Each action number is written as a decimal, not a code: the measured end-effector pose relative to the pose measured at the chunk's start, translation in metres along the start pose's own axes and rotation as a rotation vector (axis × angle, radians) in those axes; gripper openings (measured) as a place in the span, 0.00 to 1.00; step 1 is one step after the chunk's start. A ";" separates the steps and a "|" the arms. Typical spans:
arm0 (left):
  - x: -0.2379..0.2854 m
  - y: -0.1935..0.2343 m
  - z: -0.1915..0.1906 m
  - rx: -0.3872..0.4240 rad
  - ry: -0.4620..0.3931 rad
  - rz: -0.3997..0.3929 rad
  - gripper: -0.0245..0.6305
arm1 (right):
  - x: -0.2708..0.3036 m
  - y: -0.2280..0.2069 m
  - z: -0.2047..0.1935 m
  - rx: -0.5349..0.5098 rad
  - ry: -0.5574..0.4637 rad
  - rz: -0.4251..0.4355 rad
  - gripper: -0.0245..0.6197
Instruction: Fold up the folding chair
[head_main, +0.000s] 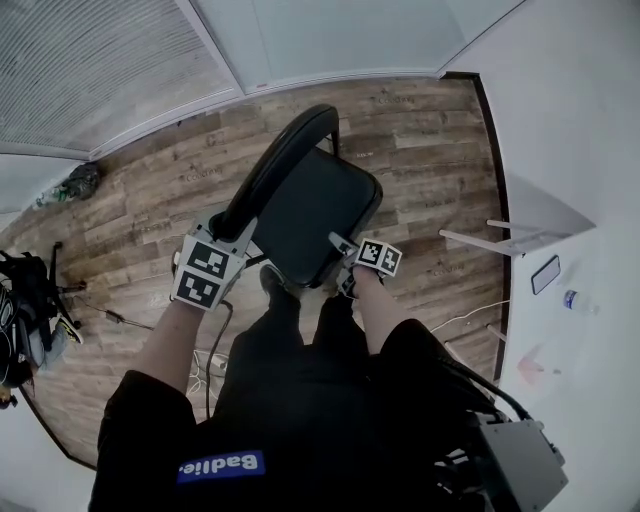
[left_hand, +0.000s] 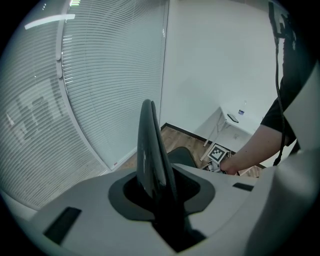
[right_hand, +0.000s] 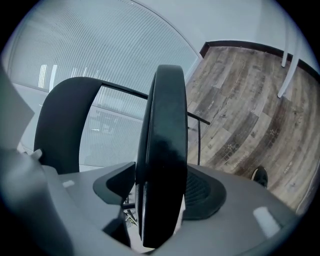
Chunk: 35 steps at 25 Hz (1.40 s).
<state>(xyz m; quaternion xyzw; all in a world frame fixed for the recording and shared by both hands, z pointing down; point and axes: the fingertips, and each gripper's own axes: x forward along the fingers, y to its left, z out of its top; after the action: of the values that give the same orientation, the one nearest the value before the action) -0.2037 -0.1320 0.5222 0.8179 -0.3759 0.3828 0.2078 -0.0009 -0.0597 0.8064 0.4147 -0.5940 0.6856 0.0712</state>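
Observation:
A black folding chair stands on the wood floor in front of me. Its curved backrest (head_main: 280, 165) rises at the left and its padded seat (head_main: 315, 215) tilts beside it. My left gripper (head_main: 240, 232) is shut on the backrest's near end; the left gripper view shows the backrest (left_hand: 150, 145) edge-on between the jaws of that gripper (left_hand: 160, 200). My right gripper (head_main: 342, 245) is shut on the seat's near edge. In the right gripper view the seat (right_hand: 165, 150) stands edge-on in that gripper (right_hand: 157, 200), with the backrest (right_hand: 62, 125) at the left.
A white table (head_main: 580, 200) stands along the right wall, with a small bottle (head_main: 570, 299) and a flat dark device (head_main: 546, 274) on it. Blinds (head_main: 90, 70) cover the far windows. Dark gear on a stand (head_main: 30, 310) sits at the left. Cables (head_main: 470, 318) lie on the floor.

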 end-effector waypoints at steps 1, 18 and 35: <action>-0.001 -0.002 0.001 -0.001 0.001 -0.005 0.19 | 0.000 0.004 -0.001 -0.001 0.003 -0.005 0.46; -0.014 -0.029 0.016 0.010 0.021 -0.005 0.16 | 0.008 0.080 0.004 -0.025 0.062 -0.025 0.43; -0.027 -0.022 0.025 -0.020 0.017 0.013 0.16 | 0.036 0.156 0.005 -0.071 0.124 -0.069 0.42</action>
<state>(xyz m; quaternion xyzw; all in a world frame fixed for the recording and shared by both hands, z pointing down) -0.1862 -0.1213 0.4845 0.8100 -0.3833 0.3875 0.2164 -0.1144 -0.1229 0.7117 0.3889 -0.5978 0.6856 0.1461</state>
